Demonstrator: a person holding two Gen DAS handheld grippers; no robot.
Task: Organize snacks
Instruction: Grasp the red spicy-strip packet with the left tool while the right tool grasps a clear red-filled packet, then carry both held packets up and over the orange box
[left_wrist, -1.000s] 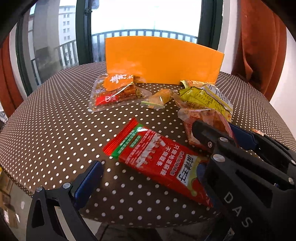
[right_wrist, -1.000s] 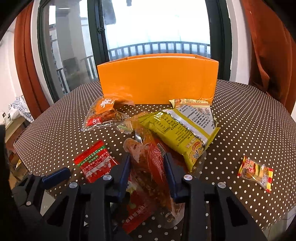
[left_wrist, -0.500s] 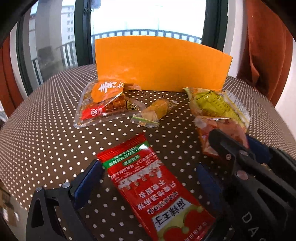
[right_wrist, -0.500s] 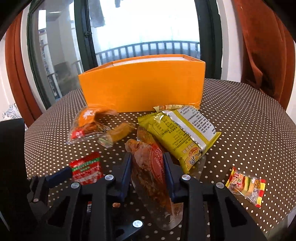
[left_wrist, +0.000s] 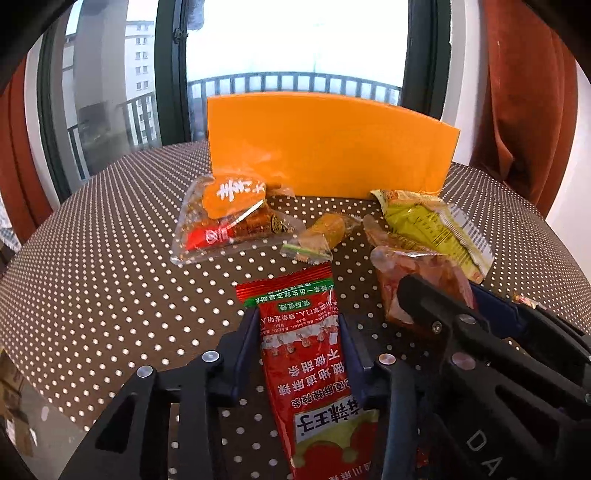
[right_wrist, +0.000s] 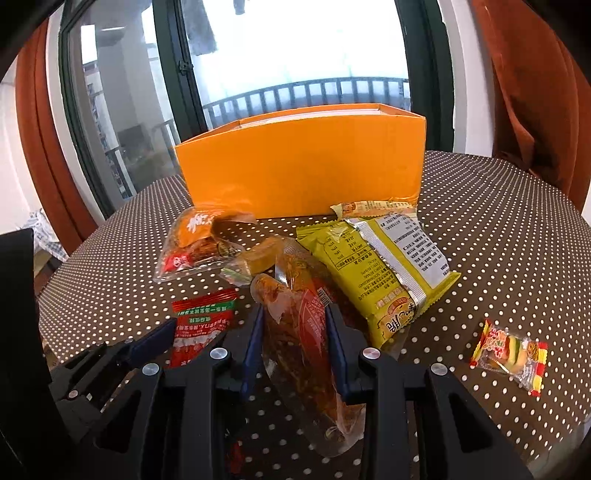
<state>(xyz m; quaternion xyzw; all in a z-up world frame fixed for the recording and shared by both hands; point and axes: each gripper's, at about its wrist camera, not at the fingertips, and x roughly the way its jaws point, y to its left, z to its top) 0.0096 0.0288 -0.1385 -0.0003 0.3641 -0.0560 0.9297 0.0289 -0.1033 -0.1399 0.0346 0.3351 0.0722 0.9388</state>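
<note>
My left gripper (left_wrist: 297, 325) is closing its jaws on a long red snack packet (left_wrist: 306, 369) with green trim; the blue pads touch both long edges. The same red snack packet (right_wrist: 201, 321) lies left of my right gripper (right_wrist: 295, 325). That gripper is shut on a clear packet of red-orange snack (right_wrist: 299, 332), which it holds tilted off the table. An orange box (right_wrist: 303, 166) stands open-topped at the back of the table. From the left wrist, the right gripper (left_wrist: 450, 295) shows close by on the right, with the clear packet (left_wrist: 417, 280).
On the brown polka-dot table (left_wrist: 110, 277) lie a clear bag with an orange label (left_wrist: 232, 218), a small yellow candy (left_wrist: 325, 232), a yellow-green packet (right_wrist: 384, 273), a thin bar (right_wrist: 373, 206) and a small burger gummy (right_wrist: 509, 350). Windows and rust curtains stand behind.
The left gripper has lined up on the red packet and its jaws have come in from wide open onto its edges. The right gripper stays shut on the clear packet.
</note>
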